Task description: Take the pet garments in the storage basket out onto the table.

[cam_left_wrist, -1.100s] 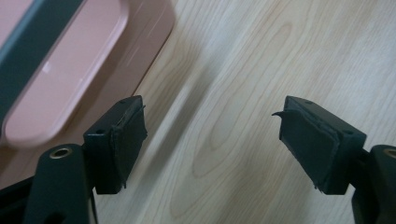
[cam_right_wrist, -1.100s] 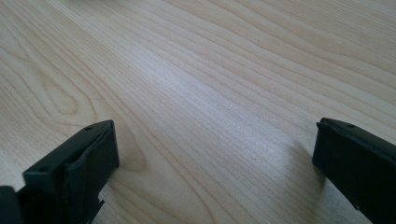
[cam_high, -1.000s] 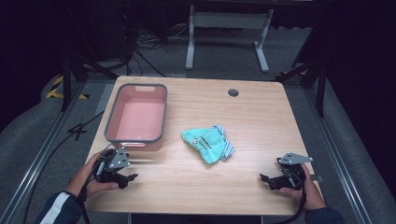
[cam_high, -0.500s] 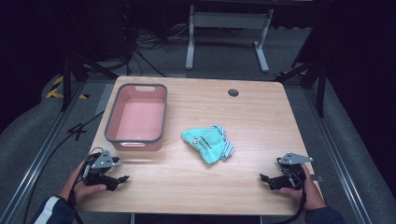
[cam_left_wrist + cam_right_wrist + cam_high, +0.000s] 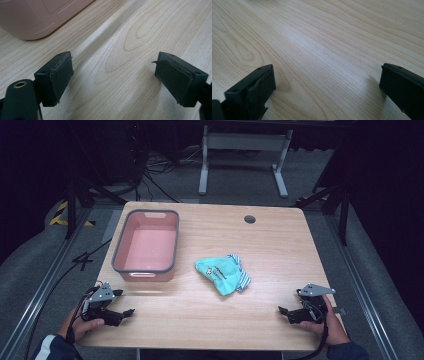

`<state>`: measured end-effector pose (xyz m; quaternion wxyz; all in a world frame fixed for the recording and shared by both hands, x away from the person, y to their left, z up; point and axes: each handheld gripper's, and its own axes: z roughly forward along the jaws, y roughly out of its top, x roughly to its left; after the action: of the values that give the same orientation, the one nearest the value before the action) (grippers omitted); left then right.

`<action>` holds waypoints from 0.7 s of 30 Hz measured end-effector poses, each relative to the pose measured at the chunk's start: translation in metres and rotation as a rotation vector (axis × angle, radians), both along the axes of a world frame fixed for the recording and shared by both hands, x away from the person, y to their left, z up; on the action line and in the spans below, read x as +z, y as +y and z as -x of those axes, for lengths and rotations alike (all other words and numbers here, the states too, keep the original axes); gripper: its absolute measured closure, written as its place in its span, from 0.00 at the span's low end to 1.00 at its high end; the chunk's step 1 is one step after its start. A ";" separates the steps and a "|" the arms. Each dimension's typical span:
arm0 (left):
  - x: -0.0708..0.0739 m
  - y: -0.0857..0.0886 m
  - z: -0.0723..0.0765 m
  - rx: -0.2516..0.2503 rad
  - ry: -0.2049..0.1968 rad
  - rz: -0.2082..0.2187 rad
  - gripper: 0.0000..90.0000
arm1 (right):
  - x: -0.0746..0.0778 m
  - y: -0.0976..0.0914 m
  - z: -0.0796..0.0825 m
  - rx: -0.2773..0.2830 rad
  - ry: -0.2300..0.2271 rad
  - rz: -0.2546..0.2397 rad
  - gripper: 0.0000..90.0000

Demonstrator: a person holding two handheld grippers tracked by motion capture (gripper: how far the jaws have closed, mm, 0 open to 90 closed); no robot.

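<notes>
Both pairs of fingers stand wide apart with nothing between them: in the left gripper view the two black pads (image 5: pixel 61 75) frame only bare wood grain, and in the right gripper view the pads (image 5: pixel 255 91) do the same. From the high view, the left gripper (image 5: pixel 125 312) lies low at the near left corner of the wooden table (image 5: pixel 280 255), held by the person's left hand (image 5: pixel 85 324), with its jaws pointing toward the middle of the tabletop. At the near right corner sits the right gripper (image 5: pixel 283 310), held by the right hand (image 5: pixel 327 322), its jaws pointing inward toward the left one; a grey three-cornered plate tops each tool. A pink tub (image 5: pixel 147 245) with a grey rim stands on the left half of the table, just beyond the left gripper, and its rounded pink corner (image 5: pixel 32 17) fills the upper left of the left gripper view. Near the centre of the table lies a crumpled teal cloth (image 5: pixel 223 273) with a striped edge, well apart from both grippers and just to the right of the tub. A small dark round hole (image 5: pixel 249 219) marks the far side of the tabletop.
</notes>
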<state>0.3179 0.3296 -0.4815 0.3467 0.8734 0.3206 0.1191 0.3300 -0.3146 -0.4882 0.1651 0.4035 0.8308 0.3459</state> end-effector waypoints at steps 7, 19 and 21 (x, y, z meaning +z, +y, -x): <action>-0.001 -0.001 0.001 0.013 -0.007 0.009 0.16 | 0.000 0.000 0.000 -0.001 0.000 -0.001 0.01; -0.001 -0.001 0.001 0.015 -0.003 0.010 0.16 | 0.000 0.000 0.000 -0.001 0.001 -0.002 0.01; -0.001 -0.001 0.001 0.016 -0.004 0.010 0.16 | 0.000 0.000 0.000 -0.002 0.000 -0.002 0.01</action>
<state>0.3167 0.3287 -0.4825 0.3508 0.8688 0.3274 0.1220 0.3298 -0.3146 -0.4881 0.1647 0.4044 0.8302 0.3467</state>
